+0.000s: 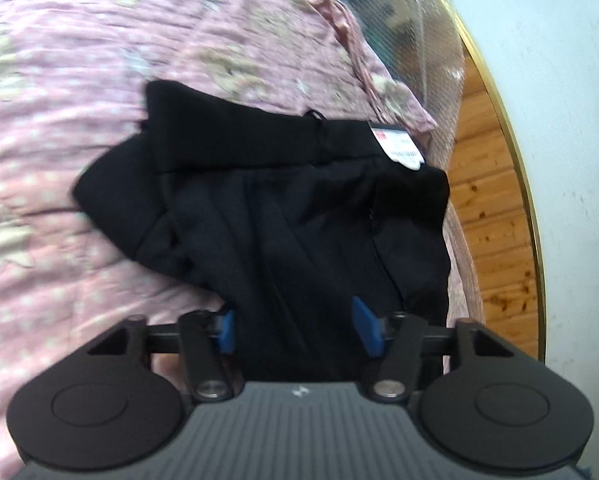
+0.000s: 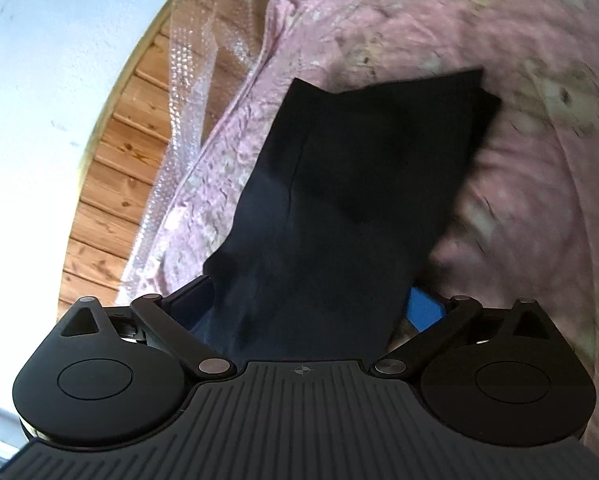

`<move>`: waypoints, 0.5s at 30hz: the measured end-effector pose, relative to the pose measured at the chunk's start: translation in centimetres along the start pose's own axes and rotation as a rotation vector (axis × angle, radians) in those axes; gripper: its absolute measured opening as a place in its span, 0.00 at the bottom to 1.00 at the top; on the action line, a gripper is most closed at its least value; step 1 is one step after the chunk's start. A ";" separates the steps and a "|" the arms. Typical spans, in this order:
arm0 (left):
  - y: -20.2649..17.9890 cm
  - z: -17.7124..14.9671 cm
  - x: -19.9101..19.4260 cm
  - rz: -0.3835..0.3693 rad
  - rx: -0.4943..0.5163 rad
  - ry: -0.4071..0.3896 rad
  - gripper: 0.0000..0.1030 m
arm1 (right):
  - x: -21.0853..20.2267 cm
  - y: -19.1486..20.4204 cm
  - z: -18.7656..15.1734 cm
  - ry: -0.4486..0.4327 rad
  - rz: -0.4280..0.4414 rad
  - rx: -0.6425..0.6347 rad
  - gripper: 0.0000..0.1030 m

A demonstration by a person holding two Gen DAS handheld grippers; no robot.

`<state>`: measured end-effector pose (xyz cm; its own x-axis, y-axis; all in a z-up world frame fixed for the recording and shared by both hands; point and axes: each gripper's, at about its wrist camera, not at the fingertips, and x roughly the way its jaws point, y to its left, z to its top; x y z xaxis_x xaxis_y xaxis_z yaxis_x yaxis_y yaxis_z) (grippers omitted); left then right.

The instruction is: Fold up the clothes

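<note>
Item: pink patterned quilt (image 1: 59, 152), spread as the working surface and filling the left and upper ground of the left wrist view.

Item: black garment (image 1: 283, 208), apparently trousers, lying on the quilt with its waistband across the far end and a white-and-red paper tag (image 1: 397, 145) at the waistband's right corner. Its long axis runs away from each gripper, directly ahead.

Item: left gripper (image 1: 295, 330), jaws part-way apart, dark cloth lying between the blue pads (image 1: 366, 330); the pads do not visibly press on it.

Item: wooden panelling (image 1: 491, 216) and pale wall at the right edge.

Item: right gripper (image 2: 311, 312), jaws wide, a black leg panel (image 2: 359, 184) running between them untouched; squared hem at the far end.

Judgement: both grippers sit at near edges; the left looks closer to gripping.
</note>
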<state>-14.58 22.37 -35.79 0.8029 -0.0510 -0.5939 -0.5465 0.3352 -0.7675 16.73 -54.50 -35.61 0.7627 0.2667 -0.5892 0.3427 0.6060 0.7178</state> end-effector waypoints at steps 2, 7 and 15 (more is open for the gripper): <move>-0.6 -0.1 0.3 -0.014 0.022 0.011 0.04 | 0.8 0.4 0.4 -0.012 -0.025 -0.040 0.63; -2.5 0.3 -1.7 -0.095 0.056 -0.033 0.03 | 0.0 1.2 0.7 -0.031 -0.056 -0.095 0.03; -7.7 2.9 -8.2 -0.284 0.148 -0.095 0.03 | -5.0 7.5 2.1 -0.119 -0.045 -0.243 0.02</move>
<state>-16.27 22.97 -24.29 0.9406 -0.0768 -0.3306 -0.2624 0.4535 -0.8518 16.60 -52.85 -26.56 0.8136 0.1545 -0.5605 0.2467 0.7812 0.5734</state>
